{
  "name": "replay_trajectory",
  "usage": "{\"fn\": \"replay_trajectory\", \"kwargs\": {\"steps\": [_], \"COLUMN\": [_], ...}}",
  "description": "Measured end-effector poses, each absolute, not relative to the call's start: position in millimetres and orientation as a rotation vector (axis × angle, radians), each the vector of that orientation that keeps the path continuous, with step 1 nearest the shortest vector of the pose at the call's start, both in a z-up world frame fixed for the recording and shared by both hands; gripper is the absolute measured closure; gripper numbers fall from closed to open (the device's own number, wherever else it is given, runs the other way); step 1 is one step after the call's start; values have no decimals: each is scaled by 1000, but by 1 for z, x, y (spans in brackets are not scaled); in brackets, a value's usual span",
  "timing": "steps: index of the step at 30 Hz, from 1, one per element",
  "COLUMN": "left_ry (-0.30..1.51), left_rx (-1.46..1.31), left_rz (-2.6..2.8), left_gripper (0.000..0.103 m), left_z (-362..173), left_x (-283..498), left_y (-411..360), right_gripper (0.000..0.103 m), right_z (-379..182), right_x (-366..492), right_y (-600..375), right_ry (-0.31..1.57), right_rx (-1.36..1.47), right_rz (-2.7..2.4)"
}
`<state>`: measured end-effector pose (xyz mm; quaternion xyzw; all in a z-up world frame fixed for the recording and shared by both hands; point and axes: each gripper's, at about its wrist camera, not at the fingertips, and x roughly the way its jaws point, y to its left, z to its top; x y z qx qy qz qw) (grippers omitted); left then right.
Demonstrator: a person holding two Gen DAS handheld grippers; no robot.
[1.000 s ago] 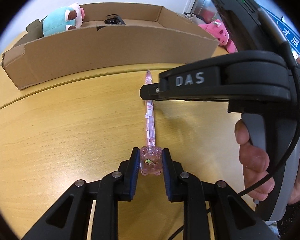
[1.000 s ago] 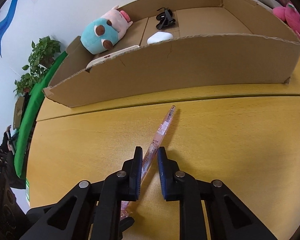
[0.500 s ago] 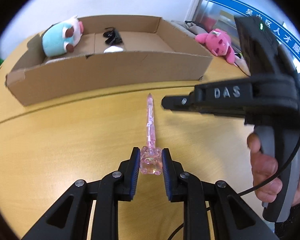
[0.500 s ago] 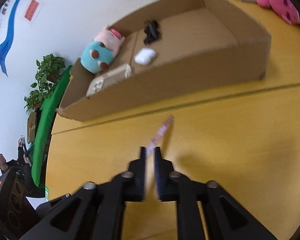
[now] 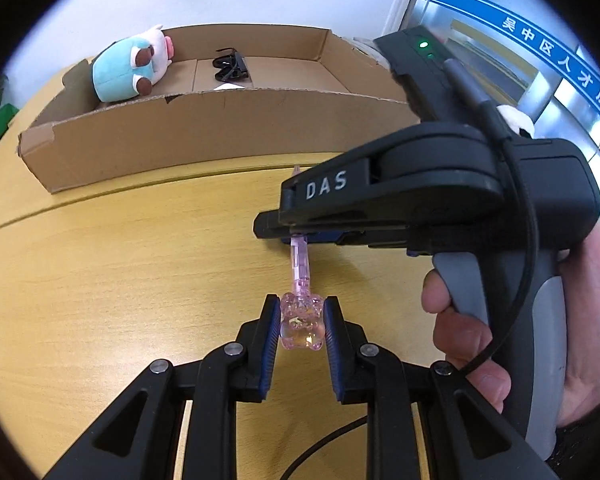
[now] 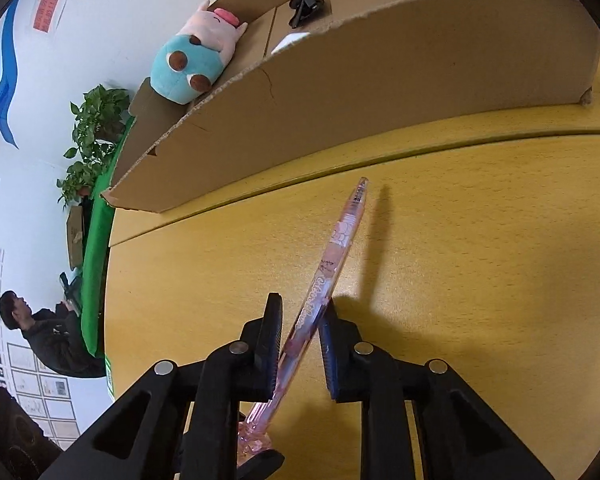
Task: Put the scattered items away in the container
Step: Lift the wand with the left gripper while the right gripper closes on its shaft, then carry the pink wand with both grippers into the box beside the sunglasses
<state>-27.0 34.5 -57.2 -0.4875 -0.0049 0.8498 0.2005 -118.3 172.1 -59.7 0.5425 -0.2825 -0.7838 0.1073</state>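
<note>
A pink see-through pen [image 5: 299,264] with a bear-shaped top is held above the yellow table. My left gripper [image 5: 302,322] is shut on the bear end. My right gripper [image 6: 300,320] crosses the left wrist view [image 5: 296,232] from the right and is shut on the pen's barrel [image 6: 332,264]. The pen tip points toward the long cardboard box [image 5: 204,132], which also shows in the right wrist view [image 6: 380,92] just beyond the tip.
In the box lie a teal and pink plush [image 5: 128,68], a black clip [image 5: 230,70] and a white item [image 6: 290,42]. A seam in the table [image 6: 380,160] runs in front of the box. A green barrier [image 6: 96,248] stands at the left.
The right gripper was off to the side of the pen half a second ago; it has come back and closed on the barrel. The pen has lifted a little and the box looks nearer.
</note>
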Motion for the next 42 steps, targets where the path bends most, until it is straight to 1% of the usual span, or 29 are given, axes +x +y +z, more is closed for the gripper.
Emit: {"fn": "replay_trajectory", "kwargs": {"steps": [3, 5, 10, 17, 25, 29, 32, 35, 42], "left_ry": [-29, -48, -141, -229, -259, -276, -302, -322, -384], "left_rx": [-1359, -1347, -1310, -1219, -1186, -1221, -1277, -1343, -1522], "left_rz": [2361, 2351, 2301, 2252, 2248, 2239, 2215, 2186, 2112], "left_gripper": [82, 82, 82, 82, 82, 82, 82, 82, 82], "left_z": [-57, -53, -35, 6, 46, 49, 42, 27, -30], "left_x": [-30, -33, -52, -98, -176, -217, -253, -284, -347], "left_y": [38, 40, 46, 58, 74, 80, 85, 90, 97], "right_gripper": [88, 90, 92, 92, 92, 91, 91, 91, 90], "right_z": [-39, -17, 31, 83, 128, 132, 124, 103, 30], "right_x": [-115, -113, -115, -155, -225, -269, -301, -338, -400], "right_y": [171, 168, 171, 200, 227, 237, 245, 257, 277], "right_ry": [-780, -698, -542, -450, -391, -379, -390, -429, -488], "right_rx": [1535, 1483, 1380, 1328, 1340, 1393, 1452, 1534, 1734], "right_rz": [-2366, -2425, -2530, -2579, -2577, -2552, -2523, -2482, -2382]}}
